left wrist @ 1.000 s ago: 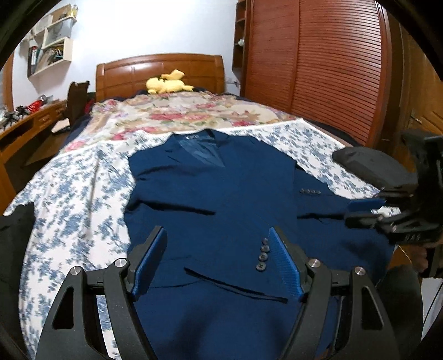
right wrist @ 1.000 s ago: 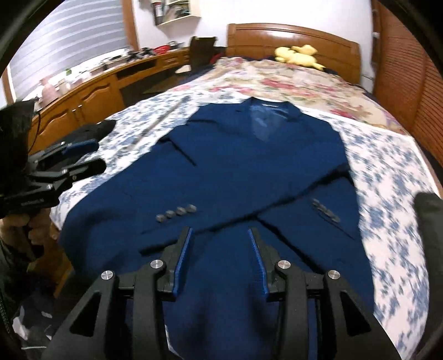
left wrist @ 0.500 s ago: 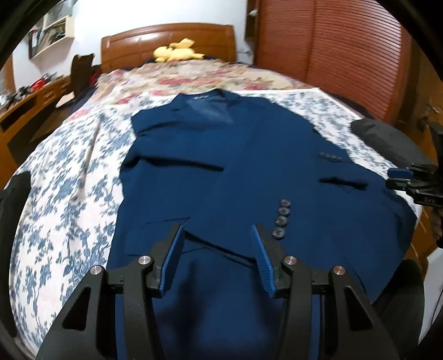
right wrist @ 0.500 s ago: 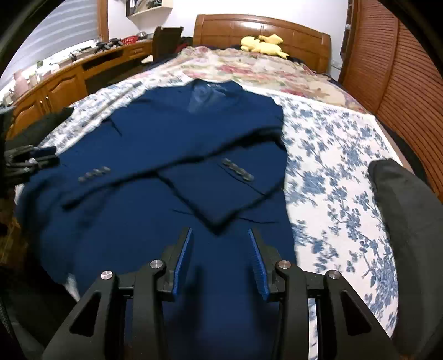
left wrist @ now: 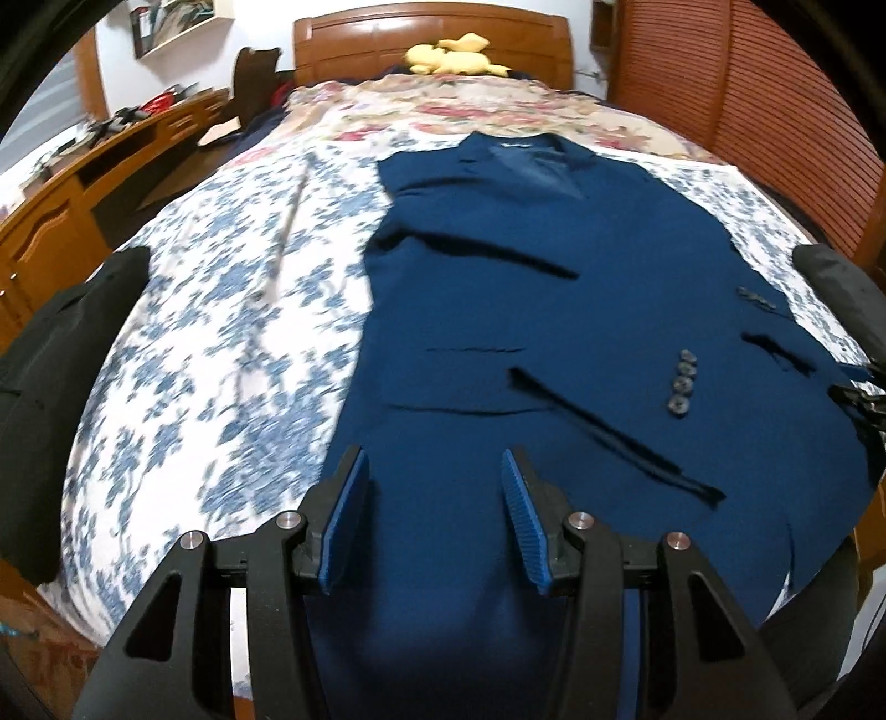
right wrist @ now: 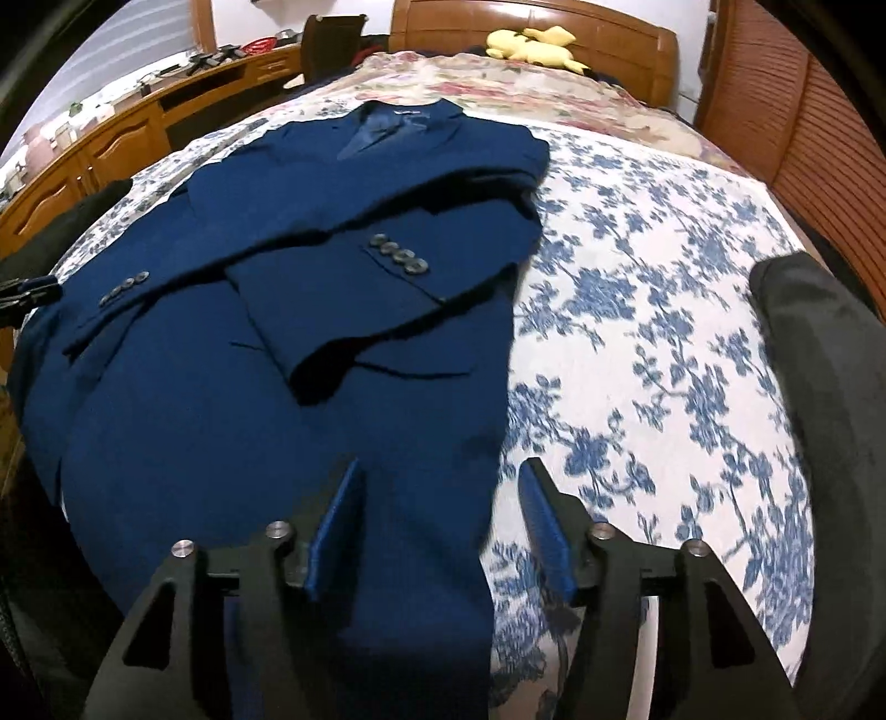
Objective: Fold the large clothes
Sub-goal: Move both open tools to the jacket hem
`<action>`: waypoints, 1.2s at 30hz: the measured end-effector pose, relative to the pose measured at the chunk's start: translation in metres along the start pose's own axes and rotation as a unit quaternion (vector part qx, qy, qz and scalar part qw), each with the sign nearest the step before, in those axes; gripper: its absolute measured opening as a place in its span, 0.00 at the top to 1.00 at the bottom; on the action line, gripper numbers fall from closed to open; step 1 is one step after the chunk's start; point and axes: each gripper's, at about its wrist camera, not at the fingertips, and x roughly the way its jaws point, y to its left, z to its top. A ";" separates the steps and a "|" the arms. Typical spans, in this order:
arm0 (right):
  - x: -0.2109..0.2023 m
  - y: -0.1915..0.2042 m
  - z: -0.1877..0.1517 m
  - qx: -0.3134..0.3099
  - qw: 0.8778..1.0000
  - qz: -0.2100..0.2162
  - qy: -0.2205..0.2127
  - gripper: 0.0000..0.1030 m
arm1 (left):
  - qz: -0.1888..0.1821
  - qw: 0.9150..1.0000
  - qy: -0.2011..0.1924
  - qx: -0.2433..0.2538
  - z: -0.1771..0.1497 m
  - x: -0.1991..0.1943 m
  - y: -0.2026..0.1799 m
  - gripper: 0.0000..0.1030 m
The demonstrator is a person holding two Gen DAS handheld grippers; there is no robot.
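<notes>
- Where the blue-flowered bedspread (left wrist: 221, 343) covers the bed, lies flat, front up: navy blazer (left wrist: 526, 310), long axis running near to far, collar (left wrist: 520, 149) at the far end toward the wooden headboard (left wrist: 432, 27), hem at the near edge of the bed and hanging slightly over it.
- Seen from the right wrist: same navy blazer (right wrist: 249, 343) on the left half of the bed, both sleeves folded across the chest, the upper sleeve cuff (right wrist: 354, 310) pointing near-left with a row of four buttons (right wrist: 396, 257); a second row of buttons (right wrist: 124, 288) farther left.
- Left claw (left wrist: 434, 515): blue pads apart, jaws narrowed within the last second, poised over the near hem at the blazer's left edge; cloth visible below the gap, pads not pressing on it.
- Right claw (right wrist: 440, 520): pads apart, jaws just widened, straddling the blazer's right near edge, left pad over navy cloth, right pad over bedspread; nothing clamped.
- Yellow plush toy (left wrist: 451, 55) at the far end by the headboard.
- Dark garments at both side edges of the bed: one at left (left wrist: 61, 354), one at right (right wrist: 819, 387).
- Wooden counter (right wrist: 111, 133) along the left wall, cluttered; items too blurred to name.
</notes>
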 end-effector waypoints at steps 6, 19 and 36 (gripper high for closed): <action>-0.012 -0.006 -0.009 0.040 0.999 0.012 0.023 0.40 | -0.001 1.000 -0.003 -0.009 -0.014 -0.010 0.014 0.50; -0.046 0.014 -0.041 0.060 0.998 0.008 0.026 0.40 | -0.026 1.000 -0.005 -0.009 -0.052 -0.021 0.049 0.42; -0.040 0.016 -0.045 0.107 0.994 0.027 -0.001 0.59 | -0.087 0.996 0.003 -0.020 -0.089 -0.031 0.053 0.60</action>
